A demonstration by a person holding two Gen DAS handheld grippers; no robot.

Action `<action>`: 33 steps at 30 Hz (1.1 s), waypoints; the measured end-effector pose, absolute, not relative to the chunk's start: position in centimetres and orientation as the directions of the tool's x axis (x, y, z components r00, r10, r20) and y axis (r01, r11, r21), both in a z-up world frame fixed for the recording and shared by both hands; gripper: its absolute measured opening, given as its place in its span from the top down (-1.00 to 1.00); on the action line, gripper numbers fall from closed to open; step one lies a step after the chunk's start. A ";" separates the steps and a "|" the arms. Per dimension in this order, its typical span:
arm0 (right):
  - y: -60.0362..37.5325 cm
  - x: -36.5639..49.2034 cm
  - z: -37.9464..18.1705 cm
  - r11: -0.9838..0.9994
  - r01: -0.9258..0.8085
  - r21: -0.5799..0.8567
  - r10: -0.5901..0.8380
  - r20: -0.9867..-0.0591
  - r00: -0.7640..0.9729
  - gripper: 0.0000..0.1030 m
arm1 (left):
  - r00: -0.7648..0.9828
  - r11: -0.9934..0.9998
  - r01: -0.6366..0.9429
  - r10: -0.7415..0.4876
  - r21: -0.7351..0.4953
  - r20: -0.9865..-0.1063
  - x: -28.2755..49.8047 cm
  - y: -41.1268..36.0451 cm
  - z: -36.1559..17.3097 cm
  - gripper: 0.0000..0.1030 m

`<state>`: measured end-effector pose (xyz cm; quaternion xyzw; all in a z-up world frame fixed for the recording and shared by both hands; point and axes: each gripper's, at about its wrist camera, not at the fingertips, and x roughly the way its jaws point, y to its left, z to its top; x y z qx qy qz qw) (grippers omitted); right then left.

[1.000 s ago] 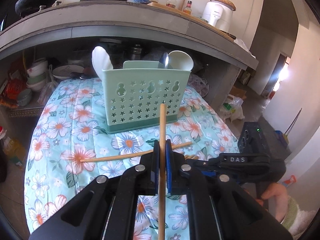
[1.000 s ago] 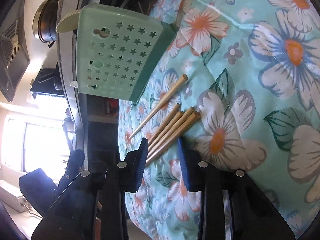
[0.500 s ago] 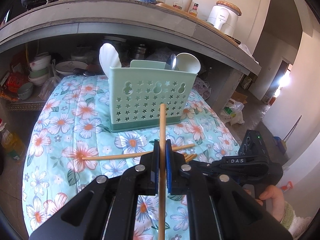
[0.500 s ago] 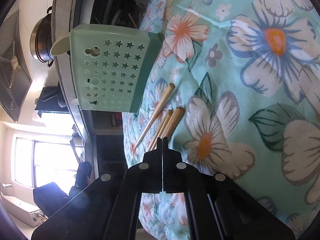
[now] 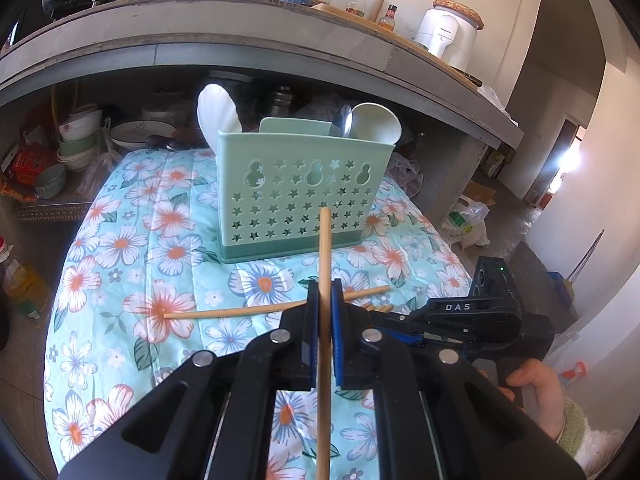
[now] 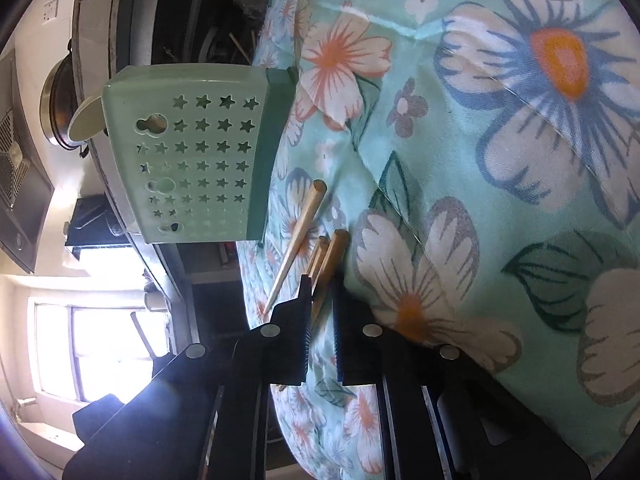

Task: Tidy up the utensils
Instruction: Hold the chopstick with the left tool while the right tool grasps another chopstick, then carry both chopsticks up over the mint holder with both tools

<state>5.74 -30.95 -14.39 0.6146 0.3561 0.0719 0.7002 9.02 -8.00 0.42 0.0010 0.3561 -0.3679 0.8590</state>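
1. A chopstick point(image 5: 325, 264) is clamped upright in the left gripper point(image 5: 325, 312), before the caddy point(image 5: 304, 196).
2. The right gripper point(image 6: 320, 300) is opening slightly around chopsticks point(image 6: 330, 256) lying on the cloth point(image 6: 500, 160).

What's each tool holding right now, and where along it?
Left tool: one chopstick, gripped mid-length. Right tool, jaws opening, has chopsticks between them near their thick ends.
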 end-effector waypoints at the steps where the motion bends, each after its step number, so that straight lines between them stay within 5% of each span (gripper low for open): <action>1: -31.0 5.5 -14.2 0.233 0.330 0.915 0.537 -0.404 0.740 0.86 | 0.476 0.729 0.633 -0.631 -0.260 -0.612 9.0 -8.0 0.4 0.90; 17: -32.9 0.3 -8.2 0.402 0.192 0.895 0.408 -0.363 0.837 0.90 | 0.489 0.740 0.621 -0.623 -0.259 -0.611 9.2 -7.8 0.9 0.90; 27: -31.8 -0.8 -3.0 0.593 0.119 0.797 0.294 -0.352 0.889 0.91 | 0.405 0.710 0.516 -0.695 -0.479 -0.594 11.8 -6.7 0.8 0.90; 33: -32.1 -1.7 -1.5 0.652 0.099 0.752 0.247 -0.334 0.910 0.91 | 0.409 0.709 0.492 -0.700 -0.504 -0.586 12.1 -6.1 1.0 0.90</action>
